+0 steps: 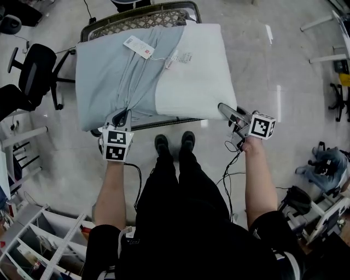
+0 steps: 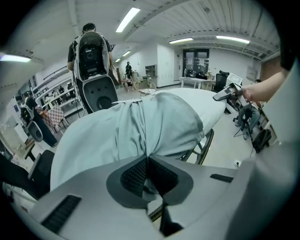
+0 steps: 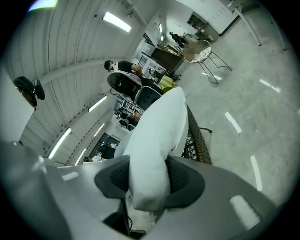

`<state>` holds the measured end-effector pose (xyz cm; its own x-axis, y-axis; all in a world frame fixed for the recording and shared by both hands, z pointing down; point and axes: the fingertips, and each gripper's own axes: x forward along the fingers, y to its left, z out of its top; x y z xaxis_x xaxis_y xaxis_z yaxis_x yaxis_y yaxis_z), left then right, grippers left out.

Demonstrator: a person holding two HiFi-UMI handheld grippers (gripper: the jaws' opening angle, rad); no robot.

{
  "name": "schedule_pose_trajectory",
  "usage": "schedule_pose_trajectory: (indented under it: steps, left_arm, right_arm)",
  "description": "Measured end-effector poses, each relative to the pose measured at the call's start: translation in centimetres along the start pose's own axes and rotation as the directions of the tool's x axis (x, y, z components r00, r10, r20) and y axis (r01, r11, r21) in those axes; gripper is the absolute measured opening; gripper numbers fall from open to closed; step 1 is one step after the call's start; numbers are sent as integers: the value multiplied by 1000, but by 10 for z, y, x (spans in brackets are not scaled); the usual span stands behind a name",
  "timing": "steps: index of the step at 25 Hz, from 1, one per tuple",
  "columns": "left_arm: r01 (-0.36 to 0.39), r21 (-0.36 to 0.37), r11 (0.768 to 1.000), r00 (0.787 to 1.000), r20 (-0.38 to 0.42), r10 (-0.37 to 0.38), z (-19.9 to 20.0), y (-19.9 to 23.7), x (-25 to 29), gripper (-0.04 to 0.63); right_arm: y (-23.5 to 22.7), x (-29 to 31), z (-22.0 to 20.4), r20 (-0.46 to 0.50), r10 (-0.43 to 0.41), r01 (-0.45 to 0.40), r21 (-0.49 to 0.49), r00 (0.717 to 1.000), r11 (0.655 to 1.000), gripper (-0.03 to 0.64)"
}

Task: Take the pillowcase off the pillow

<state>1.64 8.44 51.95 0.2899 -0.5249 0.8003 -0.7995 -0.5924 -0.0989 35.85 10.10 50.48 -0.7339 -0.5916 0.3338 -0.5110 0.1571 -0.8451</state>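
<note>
Pinched shut with the left tongs (image 1: 121, 116): a bunched fold of the one blue-grey pillowcase (image 1: 117, 71), at its near edge. Clamped in the right tongs (image 1: 225, 109): the bare white corner of the one pillow (image 1: 197, 76), lying on the wicker chair (image 1: 142, 19), long axis left to right. Probably calls for pulling leftward, away from the right tongs.

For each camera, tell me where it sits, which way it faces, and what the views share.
Head view: on the person's head, facing steeply down at the pillow on the chair; forearms, left tool, right tool show.
Left gripper view: on the left tool, along jaws shut on the pillowcase; right hand shows.
Right gripper view: on the right tool, along jaws gripping the pillow; no body shows.
Shared: pillow, chair.
</note>
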Motion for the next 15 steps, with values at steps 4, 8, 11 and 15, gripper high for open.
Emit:
schedule_pose_trajectory:
  steps: [4,8,11,15]
  left_arm:
    - [11,19,1000,1000,-1,-11,-6,14,-4,11]
    - [22,-42,999,1000,18,-21,-12,8,3,11]
    - [39,-37,999,998,43,-37,-8,-12,0,12]
    - [69,-41,997,991,115,-64,11,-24,-20,34]
  right_arm:
    - [-4,-5,-9,-5,-2,2,33,1000,999,179]
    - [-9,-1,-24,-18,-41,41,28,999,999,183]
    - [-19,-6,-36,-36,-93,94,44,995,995,258]
    - [-18,-17,-28,-45,-221,220,-33,974,975,313]
